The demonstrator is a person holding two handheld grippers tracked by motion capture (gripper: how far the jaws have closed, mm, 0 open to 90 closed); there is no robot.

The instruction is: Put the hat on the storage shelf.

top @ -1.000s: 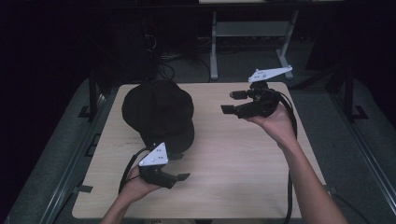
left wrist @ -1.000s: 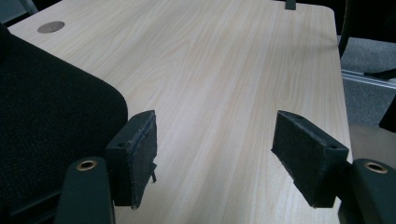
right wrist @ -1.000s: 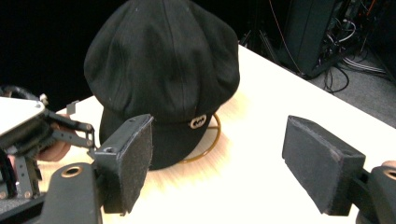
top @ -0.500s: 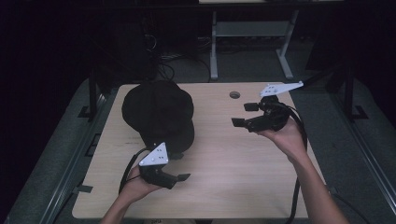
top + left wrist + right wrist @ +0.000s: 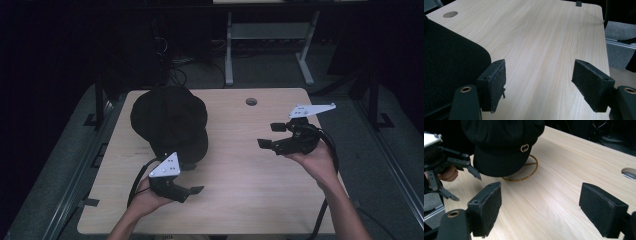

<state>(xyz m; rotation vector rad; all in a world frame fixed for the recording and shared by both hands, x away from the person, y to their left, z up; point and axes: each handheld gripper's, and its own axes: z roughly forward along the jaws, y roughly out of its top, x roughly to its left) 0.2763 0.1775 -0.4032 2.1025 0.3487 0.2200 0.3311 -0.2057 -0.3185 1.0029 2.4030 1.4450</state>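
- Since the earlier frames, the right gripper (image 5: 268,135) has come down and in from the desk's far right corner, its jaws just opening to full spread with nothing between them; the left gripper (image 5: 192,178) has kept its place near the front edge, its jaws also opening wider, empty.
- Black soft-fabric cap with a short brim and small gold emblem (image 5: 504,145) sits on the desk's (image 5: 240,200) left half, toward the far edge, just beyond the left gripper.
- Likely light and floppy (the crown would cave in); the stiffer brim looks the best hold.
- Thin gold ring-shaped stand (image 5: 524,173) is mostly hidden under the cap; its height and the cap's inside cannot be made out.
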